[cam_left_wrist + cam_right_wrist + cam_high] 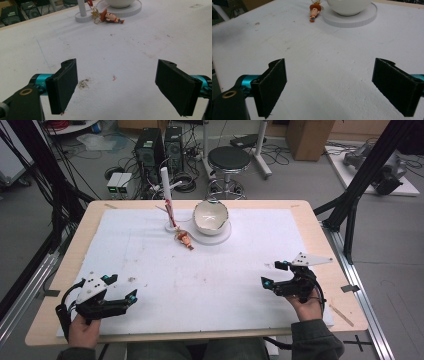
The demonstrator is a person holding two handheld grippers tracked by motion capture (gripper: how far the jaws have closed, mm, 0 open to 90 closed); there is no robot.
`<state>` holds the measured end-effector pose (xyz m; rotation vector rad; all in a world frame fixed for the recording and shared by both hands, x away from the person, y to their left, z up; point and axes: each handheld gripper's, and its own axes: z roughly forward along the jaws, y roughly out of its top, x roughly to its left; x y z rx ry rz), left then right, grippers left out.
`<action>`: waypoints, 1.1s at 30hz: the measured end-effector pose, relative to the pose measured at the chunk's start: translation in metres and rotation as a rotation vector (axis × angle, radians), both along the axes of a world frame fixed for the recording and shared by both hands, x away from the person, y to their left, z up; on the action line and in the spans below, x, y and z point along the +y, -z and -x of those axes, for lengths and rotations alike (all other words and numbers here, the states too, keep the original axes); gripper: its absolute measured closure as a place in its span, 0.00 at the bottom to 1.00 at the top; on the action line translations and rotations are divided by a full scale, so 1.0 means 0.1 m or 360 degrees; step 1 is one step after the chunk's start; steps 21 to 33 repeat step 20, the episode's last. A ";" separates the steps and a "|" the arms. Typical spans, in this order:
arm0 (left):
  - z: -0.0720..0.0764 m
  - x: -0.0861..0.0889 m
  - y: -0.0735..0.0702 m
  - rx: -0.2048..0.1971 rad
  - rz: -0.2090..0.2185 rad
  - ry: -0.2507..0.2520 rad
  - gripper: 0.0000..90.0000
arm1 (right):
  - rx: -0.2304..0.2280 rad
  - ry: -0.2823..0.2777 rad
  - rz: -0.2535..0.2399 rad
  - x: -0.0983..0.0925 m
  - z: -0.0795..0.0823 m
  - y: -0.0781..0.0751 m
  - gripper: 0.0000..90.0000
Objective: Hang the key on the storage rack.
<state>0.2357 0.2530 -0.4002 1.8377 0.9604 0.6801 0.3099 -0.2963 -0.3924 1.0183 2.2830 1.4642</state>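
Left gripper (121, 288) and right gripper (272, 273) both spread wide, empty, near edge; cowboy keychain (185, 239) far, beside bowl (210, 217).

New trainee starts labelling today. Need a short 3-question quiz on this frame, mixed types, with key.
1. True or false: both the left gripper and the right gripper have their fingers spread apart with nothing between them.
2. Multiple choice: the cowboy figure keychain lies
A. inside the white bowl
B. flat on the white mat, between the white stand and the bowl's round base
C. between the left gripper's fingers
3. Fill in: the white bowl sits on a round white ____.

Key: 1 true; 2 B; 3 base.
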 end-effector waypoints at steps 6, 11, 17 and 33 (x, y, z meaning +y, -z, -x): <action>0.00 -0.01 0.00 0.0004 -0.0006 0.0011 0.21 | -0.0011 0.0025 0.0005 -0.07 0.07 0.03 0.13; 0.00 -0.01 0.01 0.0006 -0.0001 0.0012 0.21 | -0.0018 0.0014 0.0009 -0.08 0.10 0.04 0.13; -0.01 -0.03 0.01 0.0009 -0.0006 0.0021 0.21 | -0.0029 -0.0004 0.0027 -0.08 0.13 0.05 0.13; -0.02 -0.03 0.01 0.0006 0.0000 0.0019 0.21 | -0.0039 -0.0015 0.0021 -0.08 0.14 0.04 0.13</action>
